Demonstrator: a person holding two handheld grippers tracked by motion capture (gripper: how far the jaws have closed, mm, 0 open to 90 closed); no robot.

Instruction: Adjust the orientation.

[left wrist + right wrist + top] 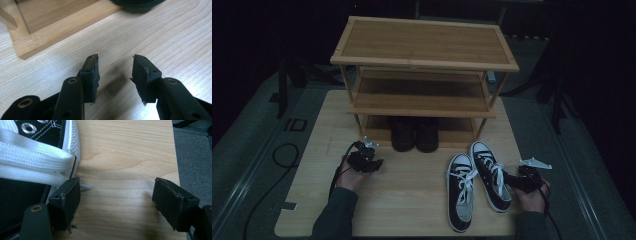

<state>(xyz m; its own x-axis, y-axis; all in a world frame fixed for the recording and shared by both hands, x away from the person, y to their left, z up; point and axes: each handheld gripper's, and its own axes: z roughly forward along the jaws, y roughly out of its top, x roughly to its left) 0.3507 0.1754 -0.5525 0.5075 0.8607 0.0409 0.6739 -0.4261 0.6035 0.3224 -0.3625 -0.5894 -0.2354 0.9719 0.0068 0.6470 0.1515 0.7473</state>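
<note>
Already stowed: dark shoes (414, 134) on bottom rack shelf (377, 136); sneakers (477, 182) left on bench (412, 200); left hand-held gripper (371, 161) and right hand-held gripper (518, 179) gaping empty.

Two black-and-white canvas sneakers (477, 182) lie side by side at the lower right of the tabletop, toes pointing up-frame (white laces loose), soles down.

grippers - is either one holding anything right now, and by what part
Nothing is held. The left gripper is open over bare table. The right gripper is open beside the right sneaker, one jaw beside its white lace, not clamping it.
</note>
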